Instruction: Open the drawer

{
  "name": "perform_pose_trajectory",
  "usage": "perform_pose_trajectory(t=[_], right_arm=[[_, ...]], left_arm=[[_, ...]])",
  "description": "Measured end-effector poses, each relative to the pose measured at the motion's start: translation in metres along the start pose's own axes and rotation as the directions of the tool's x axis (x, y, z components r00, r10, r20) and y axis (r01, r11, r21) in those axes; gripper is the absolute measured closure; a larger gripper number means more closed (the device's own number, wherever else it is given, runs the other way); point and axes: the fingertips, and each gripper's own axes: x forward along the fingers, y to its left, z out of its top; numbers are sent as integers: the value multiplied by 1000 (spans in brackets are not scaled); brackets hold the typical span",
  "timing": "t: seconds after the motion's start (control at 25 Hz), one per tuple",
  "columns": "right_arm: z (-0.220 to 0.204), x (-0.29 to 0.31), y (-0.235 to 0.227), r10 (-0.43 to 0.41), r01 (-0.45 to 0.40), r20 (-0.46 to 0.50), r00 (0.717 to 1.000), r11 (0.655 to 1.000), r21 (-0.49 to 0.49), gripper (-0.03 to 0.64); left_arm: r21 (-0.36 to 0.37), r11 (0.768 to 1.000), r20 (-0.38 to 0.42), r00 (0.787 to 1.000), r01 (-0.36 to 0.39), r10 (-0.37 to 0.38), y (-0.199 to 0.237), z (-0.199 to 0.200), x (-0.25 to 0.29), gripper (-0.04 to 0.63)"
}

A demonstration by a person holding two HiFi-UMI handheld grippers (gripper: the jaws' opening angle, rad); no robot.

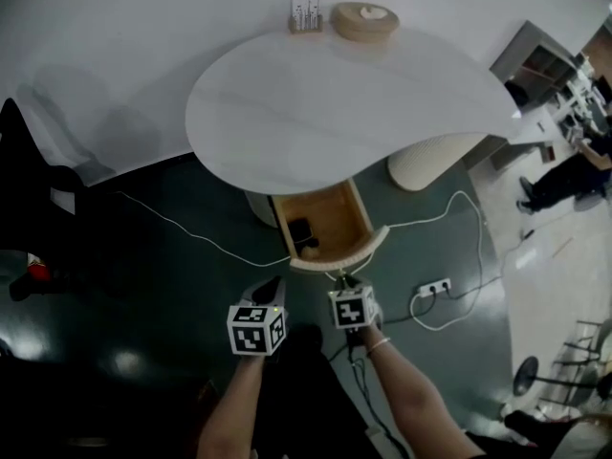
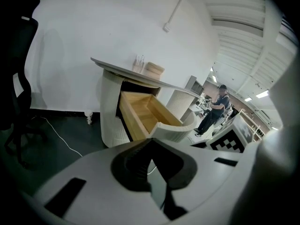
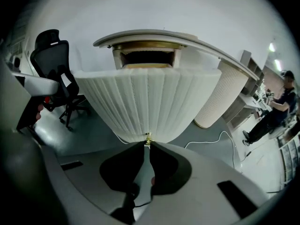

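The wooden drawer (image 1: 335,208) stands pulled out from under the white table top (image 1: 335,113), and its curved ribbed white front (image 3: 150,107) faces me. A dark object (image 1: 301,229) lies inside it. In the right gripper view a small brass knob (image 3: 147,138) sits at the front's lower edge, and my right gripper (image 3: 147,144) is shut on it at the fingertips. The right gripper (image 1: 341,281) shows just below the drawer front in the head view. My left gripper (image 1: 272,289) hangs to the left of the drawer, apart from it. The left gripper (image 2: 151,141) is shut on nothing.
A round wooden box (image 1: 364,20) and a card holder (image 1: 305,13) stand at the table's far edge. A ribbed white pedestal (image 1: 430,161) is on the right. A power strip (image 1: 435,286) and cables lie on the dark floor. An office chair (image 3: 54,64) stands left, a person (image 1: 559,180) far right.
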Motion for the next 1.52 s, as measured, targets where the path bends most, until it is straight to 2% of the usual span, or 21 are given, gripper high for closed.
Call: perform_pose_trajectory(t=[0.24, 0.4, 0.56, 0.8, 1.28, 1.52], right_arm=[[9, -33, 10, 34, -35, 63, 997, 999, 15, 595], [20, -59, 19, 84, -95, 136, 987, 993, 75, 598], [26, -85, 17, 91, -107, 190, 978, 991, 75, 603], [54, -120, 13, 100, -125, 329, 939, 991, 56, 611], [91, -177, 20, 126, -158, 474, 871, 987, 27, 614], [92, -179, 19, 123, -158, 480, 869, 987, 34, 614]], left_arm=[[10, 1000, 7, 1000, -1, 0, 2, 11, -4, 592], [6, 1000, 0, 1000, -6, 6, 3, 12, -9, 592], [8, 1000, 1, 1000, -9, 9, 2, 14, -17, 592], [15, 1000, 31, 1000, -6, 5, -2, 27, -34, 592], [32, 999, 91, 996, -4, 1, -10, 52, -60, 592], [33, 999, 96, 995, -3, -1, -9, 58, -62, 592]])
